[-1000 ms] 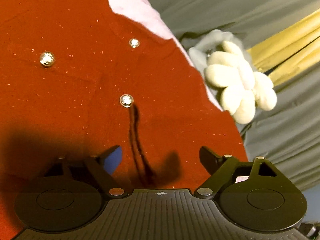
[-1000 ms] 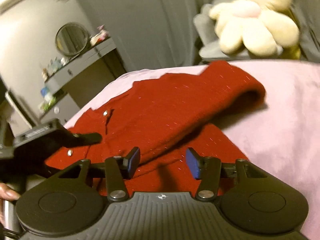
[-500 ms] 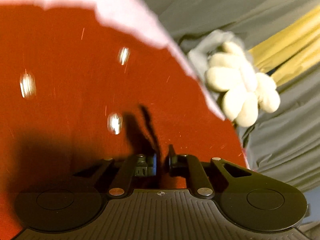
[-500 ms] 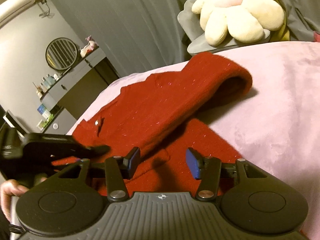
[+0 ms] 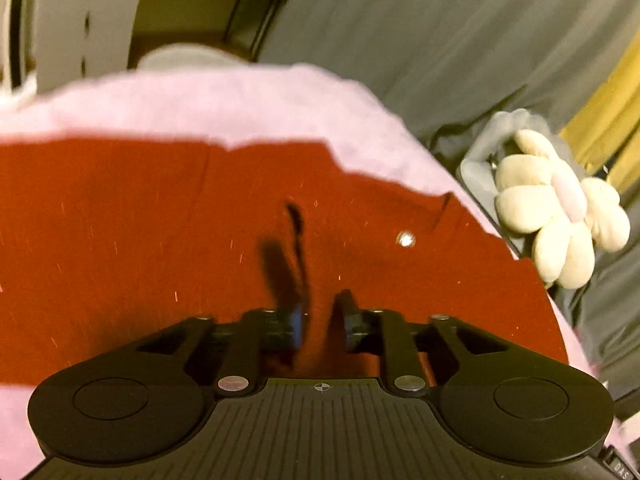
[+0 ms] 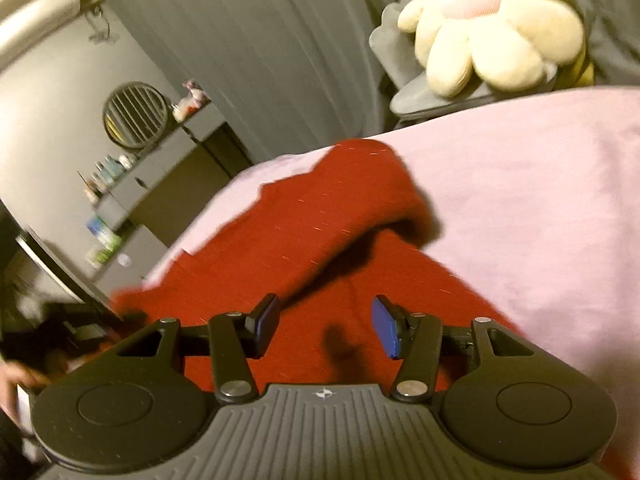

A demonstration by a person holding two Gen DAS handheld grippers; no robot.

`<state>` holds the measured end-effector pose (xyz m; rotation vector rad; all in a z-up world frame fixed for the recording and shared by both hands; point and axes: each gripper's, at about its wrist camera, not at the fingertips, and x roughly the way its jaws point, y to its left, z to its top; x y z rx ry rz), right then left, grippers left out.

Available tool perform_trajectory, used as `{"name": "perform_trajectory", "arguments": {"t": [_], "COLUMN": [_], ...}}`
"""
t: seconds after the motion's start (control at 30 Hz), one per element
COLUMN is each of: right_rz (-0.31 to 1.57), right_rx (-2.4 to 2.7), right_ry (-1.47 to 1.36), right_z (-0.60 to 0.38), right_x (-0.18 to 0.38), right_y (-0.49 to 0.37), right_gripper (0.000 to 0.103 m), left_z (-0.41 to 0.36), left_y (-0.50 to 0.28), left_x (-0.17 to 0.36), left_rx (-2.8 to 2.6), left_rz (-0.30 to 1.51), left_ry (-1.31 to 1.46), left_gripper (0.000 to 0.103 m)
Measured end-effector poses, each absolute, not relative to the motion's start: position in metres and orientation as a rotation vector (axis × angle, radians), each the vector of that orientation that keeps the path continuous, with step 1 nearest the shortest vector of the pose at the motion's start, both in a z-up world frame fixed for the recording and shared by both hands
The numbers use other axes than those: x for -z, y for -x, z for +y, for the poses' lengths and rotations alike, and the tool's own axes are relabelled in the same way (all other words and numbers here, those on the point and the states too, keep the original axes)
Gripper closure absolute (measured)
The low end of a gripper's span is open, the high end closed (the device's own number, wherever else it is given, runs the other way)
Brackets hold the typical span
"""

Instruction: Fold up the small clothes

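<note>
Pink bedding point(image 6: 540, 200), left gripper point(image 5: 320, 320) jaws pinching red garment point(image 5: 160, 220) fold, right gripper point(image 6: 324, 330) jaws apart, empty

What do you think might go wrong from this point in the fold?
The left gripper has just been opening with a ridge of the red garment between its jaws; the cloth may slip out. The folded-over part lies loosely and could unfold if dragged. The right gripper is open, holding nothing down.

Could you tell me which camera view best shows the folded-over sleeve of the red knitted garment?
The right wrist view: the folded-over sleeve of the red knitted garment lies across the body with its rounded end in full sight. The left wrist view shows only flat red fabric and one shiny button.
</note>
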<state>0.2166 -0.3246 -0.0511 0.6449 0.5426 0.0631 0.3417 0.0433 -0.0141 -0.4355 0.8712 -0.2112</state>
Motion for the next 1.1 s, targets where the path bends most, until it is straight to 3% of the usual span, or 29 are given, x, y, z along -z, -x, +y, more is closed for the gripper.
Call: {"name": "perform_trajectory", "arguments": {"t": [0.1,0.13,0.17,0.33,0.63,0.8,1.1], "right_rz": [0.534,0.534,0.537,0.511,0.504,0.571,0.559], "right_rx": [-0.061,-0.045,-0.038,-0.044,-0.05,-0.002,0.147], "right_ry": [-0.651,-0.676,-0.717,-0.935,-0.976,-0.833,-0.563], "right_z": [-0.328,-0.333,-0.338,-0.358,-0.353,-0.344,-0.342], "right_x": [0.05,0.052,0.055,0.068,0.068,0.065,0.06], "right_y": [-0.233,-0.238,-0.243,-0.263,-0.291,-0.305,-0.313], "right_gripper": [0.051,0.051,0.051,0.051,0.057,0.09,0.093], "left_z": [0.041,0.038,0.037,0.033,0.066,0.067,0.04], "left_y": [-0.347,-0.349,-0.35,-0.352,-0.356,-0.359,-0.365], "left_x": [0.022,0.02,0.017,-0.01,-0.025,-0.004,0.009], "left_rx": [0.214,0.219,0.232,0.227,0.141,0.132,0.162], "left_rz": [0.882,0.883,0.881,0.775,0.691,0.752,0.741], "left_ry": [0.455,0.44,0.421,0.344,0.267,0.261,0.235], "left_gripper": [0.07,0.076,0.091,0.091,0.091,0.091,0.091]}}
